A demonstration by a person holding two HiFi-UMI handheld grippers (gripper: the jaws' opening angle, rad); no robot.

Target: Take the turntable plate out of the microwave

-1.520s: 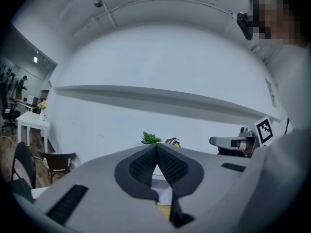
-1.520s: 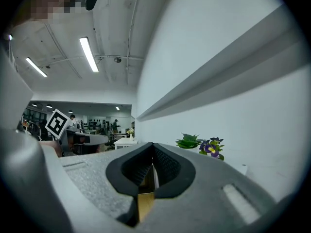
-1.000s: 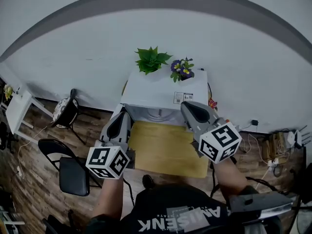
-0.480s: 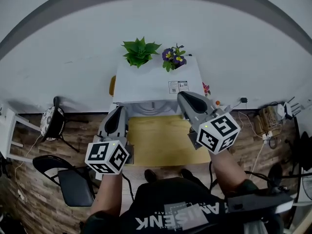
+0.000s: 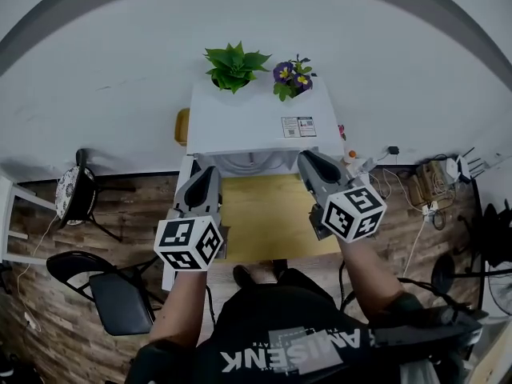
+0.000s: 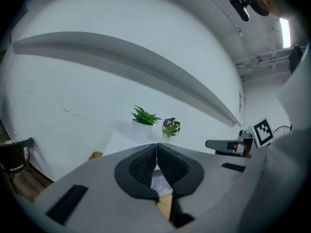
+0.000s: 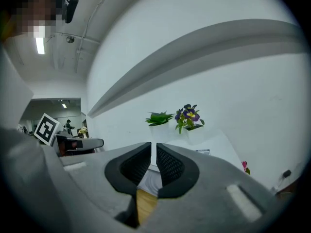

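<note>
Now, only the head view catches the plate point(image 5: 252, 165) curving in the microwave point(image 5: 256, 122) mouth, behind the yellow surface point(image 5: 268, 218). Up close, left gripper point(image 6: 156, 152) closed and empty, right gripper point(image 7: 153, 154) barely parted, empty. Wood floor point(image 5: 136, 206), black chair point(image 5: 120, 294).

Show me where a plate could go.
Free: the yellow wooden surface between the left gripper and right gripper, before the white microwave; its top's front half too. Crowded: its back edge, with green leafy plant and purple-flowered plant.
</note>
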